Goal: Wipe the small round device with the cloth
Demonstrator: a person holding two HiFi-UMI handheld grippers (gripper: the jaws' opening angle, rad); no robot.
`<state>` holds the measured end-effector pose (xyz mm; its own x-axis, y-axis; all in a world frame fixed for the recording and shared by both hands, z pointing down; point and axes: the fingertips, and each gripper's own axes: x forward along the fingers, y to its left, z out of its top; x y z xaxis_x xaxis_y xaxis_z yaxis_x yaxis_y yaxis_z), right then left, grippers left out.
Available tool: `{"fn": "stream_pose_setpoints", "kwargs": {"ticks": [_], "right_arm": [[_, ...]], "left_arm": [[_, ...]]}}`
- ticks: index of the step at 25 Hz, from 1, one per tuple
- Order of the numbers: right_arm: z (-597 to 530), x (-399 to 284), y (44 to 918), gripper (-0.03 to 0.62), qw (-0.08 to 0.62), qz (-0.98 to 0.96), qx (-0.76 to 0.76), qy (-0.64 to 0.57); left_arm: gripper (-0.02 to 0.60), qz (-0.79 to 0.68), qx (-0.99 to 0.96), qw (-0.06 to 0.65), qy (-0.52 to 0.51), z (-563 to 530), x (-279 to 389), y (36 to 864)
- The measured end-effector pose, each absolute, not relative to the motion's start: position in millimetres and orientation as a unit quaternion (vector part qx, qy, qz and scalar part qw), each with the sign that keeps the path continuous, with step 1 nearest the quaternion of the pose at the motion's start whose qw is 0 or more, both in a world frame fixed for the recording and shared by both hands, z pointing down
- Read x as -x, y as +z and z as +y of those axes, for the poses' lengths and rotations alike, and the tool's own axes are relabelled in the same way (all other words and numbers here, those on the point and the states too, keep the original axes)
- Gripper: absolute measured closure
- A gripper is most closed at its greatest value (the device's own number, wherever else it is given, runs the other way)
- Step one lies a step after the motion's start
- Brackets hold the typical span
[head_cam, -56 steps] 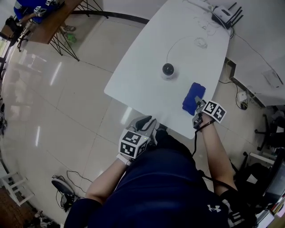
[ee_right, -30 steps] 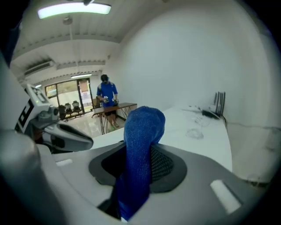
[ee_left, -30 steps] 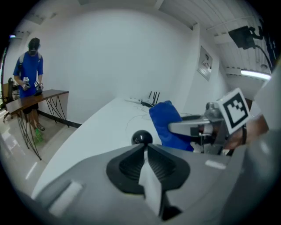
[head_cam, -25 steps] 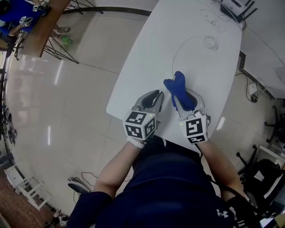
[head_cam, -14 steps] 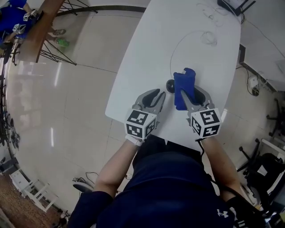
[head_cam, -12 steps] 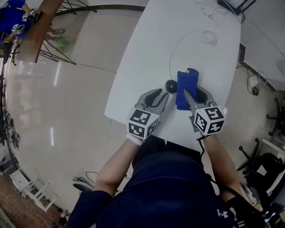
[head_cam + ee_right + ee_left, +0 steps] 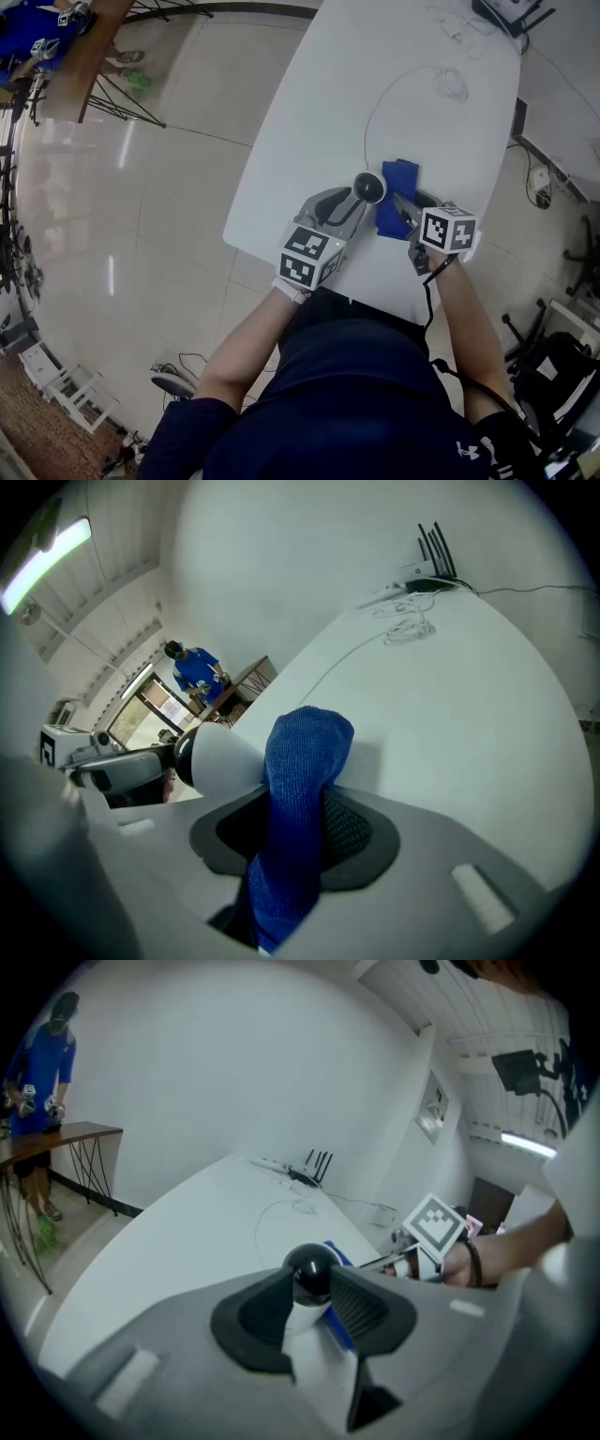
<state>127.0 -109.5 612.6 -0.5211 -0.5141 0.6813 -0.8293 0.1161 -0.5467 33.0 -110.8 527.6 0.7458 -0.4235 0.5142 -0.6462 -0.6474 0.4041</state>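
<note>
Both grippers have closed in since a moment ago. The small round camera (image 7: pixel 369 187), white with a black dome, stands near the desk's (image 7: pixel 319 112) front edge. It now sits between the left gripper's (image 7: pixel 312 1290) fingers, which have just been opening and stand part open, close to it on both sides but apparently not clamped. The right gripper (image 7: pixel 295 808) has dropped beside it, its fingers pinched on the folded blue cloth (image 7: pixel 396 183), which rests just against the white body.

To wipe well, the left fingers should probably steady the base while the cloth sweeps over the dome; too hard a rub could tip it or tug its cable (image 7: pixel 368 117). A router (image 7: pixel 422 574) sits at the far end, well clear.
</note>
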Motion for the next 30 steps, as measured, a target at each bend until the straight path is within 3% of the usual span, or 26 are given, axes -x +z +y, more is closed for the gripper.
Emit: {"fn": "stream_pose_setpoints", "kwargs": {"ticks": [7, 16, 21, 24, 30], "right_arm": [[-121.6, -129.4, 578.8, 0.450, 0.189, -0.761, -0.465, 0.411], [-112.8, -80.7, 499.7, 0.448, 0.368, -0.843, -0.383, 0.090], [-99.2, -53.5, 501.2, 0.448, 0.463, -0.834, -0.295, -0.054], [-107.0, -55.9, 493.7, 0.448, 0.460, -0.836, -0.292, -0.063], [-139.8, -90.7, 503.7, 0.448, 0.436, -0.842, -0.314, 0.032]], "left_arm": [[0.456, -0.301, -0.896, 0.264, 0.192, -117.7, -37.7, 531.5], [0.457, -0.304, -0.897, 0.225, 0.229, -112.9, -36.6, 539.1], [0.457, -0.296, -0.897, 0.213, 0.249, -109.1, -34.5, 544.1], [0.457, -0.293, -0.897, 0.215, 0.251, -107.3, -33.3, 545.2], [0.457, -0.293, -0.895, 0.234, 0.242, -106.5, -36.0, 544.5]]}}
